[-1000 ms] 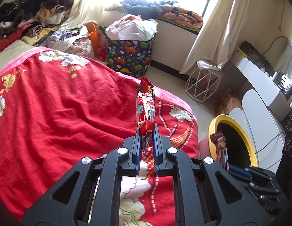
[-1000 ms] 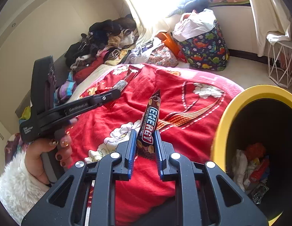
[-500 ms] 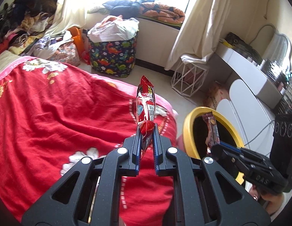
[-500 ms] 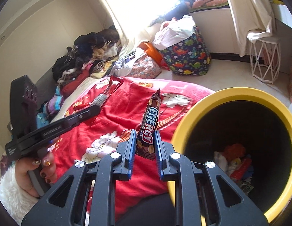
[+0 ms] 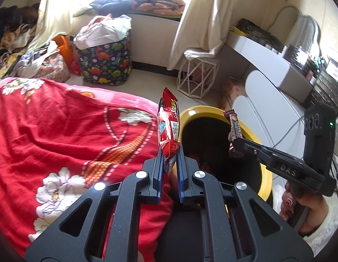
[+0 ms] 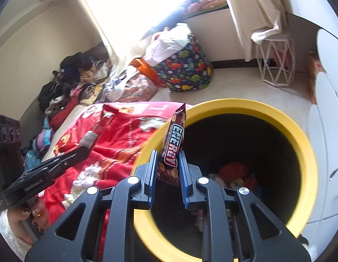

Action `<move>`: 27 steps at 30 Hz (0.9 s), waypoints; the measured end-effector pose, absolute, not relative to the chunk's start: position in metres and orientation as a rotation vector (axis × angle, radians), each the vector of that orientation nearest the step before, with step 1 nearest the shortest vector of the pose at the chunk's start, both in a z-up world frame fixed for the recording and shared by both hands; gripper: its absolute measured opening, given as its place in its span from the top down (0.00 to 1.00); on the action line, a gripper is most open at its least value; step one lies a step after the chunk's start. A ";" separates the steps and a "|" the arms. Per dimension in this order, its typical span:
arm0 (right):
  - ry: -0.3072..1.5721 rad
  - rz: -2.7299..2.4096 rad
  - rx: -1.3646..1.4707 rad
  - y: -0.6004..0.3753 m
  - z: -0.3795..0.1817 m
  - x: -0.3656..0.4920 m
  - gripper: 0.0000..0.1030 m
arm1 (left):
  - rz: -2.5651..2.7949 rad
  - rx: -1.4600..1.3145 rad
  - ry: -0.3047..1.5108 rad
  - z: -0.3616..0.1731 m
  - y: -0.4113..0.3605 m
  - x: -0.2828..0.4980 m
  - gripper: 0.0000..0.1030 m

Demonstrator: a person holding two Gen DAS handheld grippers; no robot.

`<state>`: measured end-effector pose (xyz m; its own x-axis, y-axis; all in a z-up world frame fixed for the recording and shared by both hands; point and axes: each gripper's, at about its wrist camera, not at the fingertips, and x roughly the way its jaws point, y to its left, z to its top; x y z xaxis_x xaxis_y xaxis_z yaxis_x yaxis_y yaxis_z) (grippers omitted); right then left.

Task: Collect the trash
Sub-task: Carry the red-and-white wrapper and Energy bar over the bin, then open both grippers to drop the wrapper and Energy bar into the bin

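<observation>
My left gripper (image 5: pixel 169 152) is shut on a red snack wrapper (image 5: pixel 167 124), which stands upright at the left rim of the yellow-rimmed trash bin (image 5: pixel 265 172). My right gripper (image 6: pixel 168 152) is shut on a brown ENERGY bar wrapper (image 6: pixel 172 144) and holds it over the bin's (image 6: pixel 304 144) near left rim. The bin holds several pieces of trash (image 6: pixel 232 172). The right gripper with its bar (image 5: pixel 234 131) shows over the bin in the left wrist view. The left gripper with its red wrapper (image 6: pixel 90 131) shows at the left in the right wrist view.
A bed with a red flowered blanket (image 5: pixel 59 135) lies left of the bin. A dinosaur-print laundry bag (image 5: pixel 105 59), a white wire stool (image 5: pixel 197 78) and white furniture (image 5: pixel 267 83) stand beyond, by the window. Clothes (image 6: pixel 77 76) are piled at the bed's far side.
Both grippers have moved right from over the bed toward the bin, each still holding its wrapper. The bin now fills much more of both views.
</observation>
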<state>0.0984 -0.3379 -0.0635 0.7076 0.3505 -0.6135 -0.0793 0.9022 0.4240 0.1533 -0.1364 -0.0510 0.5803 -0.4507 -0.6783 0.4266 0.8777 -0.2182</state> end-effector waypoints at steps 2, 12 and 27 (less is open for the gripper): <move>0.758 0.218 0.396 -0.348 -0.067 0.095 0.82 | -0.526 -0.021 0.807 -0.053 -0.144 0.151 0.94; 0.827 0.147 0.433 -0.380 -0.088 0.085 0.80 | -0.593 0.043 0.852 -0.067 -0.189 0.146 0.93; 0.762 0.084 0.391 -0.387 -0.078 0.060 0.37 | -0.559 0.059 0.848 -0.074 -0.199 0.137 0.43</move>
<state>0.0605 -0.3866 -0.0775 0.7235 0.2142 -0.6562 0.0658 0.9249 0.3745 0.1367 -0.1989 -0.0741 0.5272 -0.4447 -0.7241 0.4903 0.8552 -0.1682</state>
